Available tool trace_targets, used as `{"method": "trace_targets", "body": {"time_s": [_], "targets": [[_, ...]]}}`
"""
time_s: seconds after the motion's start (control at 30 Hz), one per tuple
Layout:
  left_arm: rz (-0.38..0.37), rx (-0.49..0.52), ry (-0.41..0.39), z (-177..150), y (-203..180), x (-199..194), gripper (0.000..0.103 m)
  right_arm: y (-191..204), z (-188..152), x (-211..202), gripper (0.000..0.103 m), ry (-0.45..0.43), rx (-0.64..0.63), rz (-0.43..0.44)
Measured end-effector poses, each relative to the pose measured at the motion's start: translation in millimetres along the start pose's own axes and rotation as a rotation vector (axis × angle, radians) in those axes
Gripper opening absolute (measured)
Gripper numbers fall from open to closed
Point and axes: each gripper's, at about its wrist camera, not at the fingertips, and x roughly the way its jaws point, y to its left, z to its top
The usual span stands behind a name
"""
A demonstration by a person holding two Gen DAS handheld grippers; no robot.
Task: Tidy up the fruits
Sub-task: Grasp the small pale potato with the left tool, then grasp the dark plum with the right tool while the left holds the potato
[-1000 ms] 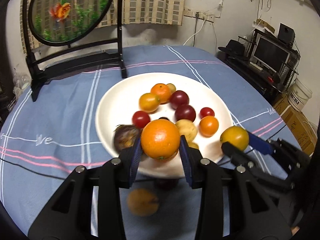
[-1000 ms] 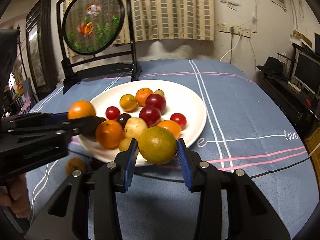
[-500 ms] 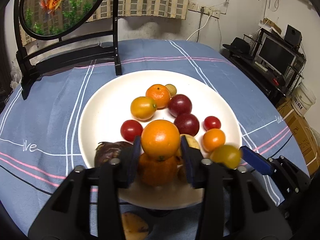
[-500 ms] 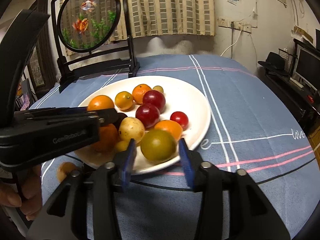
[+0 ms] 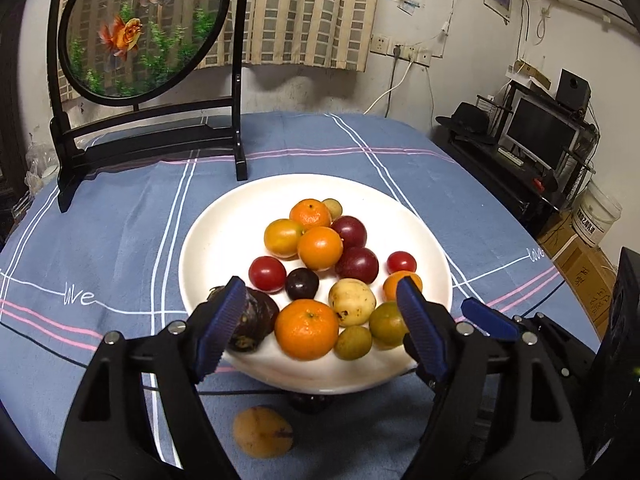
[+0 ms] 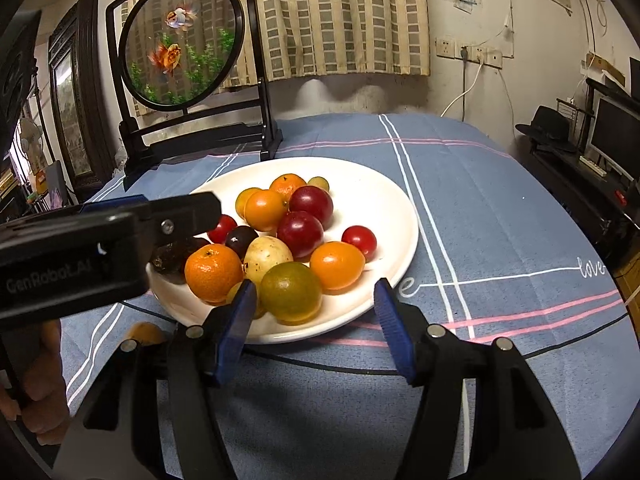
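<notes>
On the blue checked tablecloth (image 5: 120,240), the round white plate (image 5: 224,232) holds the pile of oranges, plums, tomatoes. Left gripper (image 5: 320,320): jaws spread wide, empty, hanging over the plate's near rim. Right gripper (image 6: 314,320): same, wide apart, nothing held, framing the greenish-yellow citrus (image 6: 291,291) that sits on the plate.

Stray left: small tan oval fruit (image 5: 263,431) on the cloth, off the plate, just near-side of the rim. It lies below and behind the left fingertips, slightly left of centre, long axis roughly across the jaw line. Left gripper looks nearer; in the right view the fruit sits far left, half hidden. Next move probably needs left pulled back and dipped.
</notes>
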Motion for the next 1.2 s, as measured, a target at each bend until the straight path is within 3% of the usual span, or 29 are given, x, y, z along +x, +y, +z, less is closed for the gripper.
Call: {"method": "trace_targets", "body": {"time_s": [0.53, 0.73, 0.93, 0.97, 1.03, 1.07, 1.1, 1.13, 1.2], "targets": [[0.081, 0.015, 0.011, -41.1, 34.0, -36.9, 0.09, -1.7, 1.2, -10.2, 0.061, -0.009, -0.008, -0.014], [0.059, 0.037, 0.069, -63.4, 39.7, -34.5, 0.09, 0.3, 0.8, -10.5, 0.061, 0.029, -0.001, 0.014], [0.091, 0.096, 0.143, -78.3, 34.7, -13.0, 0.09, 5.4, -0.4, -15.7, 0.061, 0.024, -0.016, 0.029], [0.091, 0.099, 0.165, -80.8, 35.0, -7.8, 0.088, 6.1, -0.5, -15.7, 0.061, 0.026, -0.02, 0.029], [0.098, 0.108, 0.192, -84.0, 35.2, 0.8, 0.075, 7.6, -0.6, -15.8, 0.061, 0.028, -0.024, 0.032], [0.094, 0.115, 0.207, -85.6, 35.5, 4.8, 0.056, 8.3, -0.8, -16.1, 0.061, 0.029, -0.026, 0.034], [0.074, 0.113, 0.22, -86.5, 35.7, 7.7, 0.044, 9.0, -0.7, -16.6, 0.061, 0.029, -0.03, 0.035], [0.043, 0.107, 0.228, -87.1, 36.2, 8.9, 0.041, 9.4, -0.4, -17.4, 0.061, 0.026, -0.033, 0.035], [0.064, 0.13, 0.225, -88.2, 33.9, 7.9, 0.041, 10.9, 0.6, -22.0, 0.061, 0.012, -0.033, 0.054]]}}
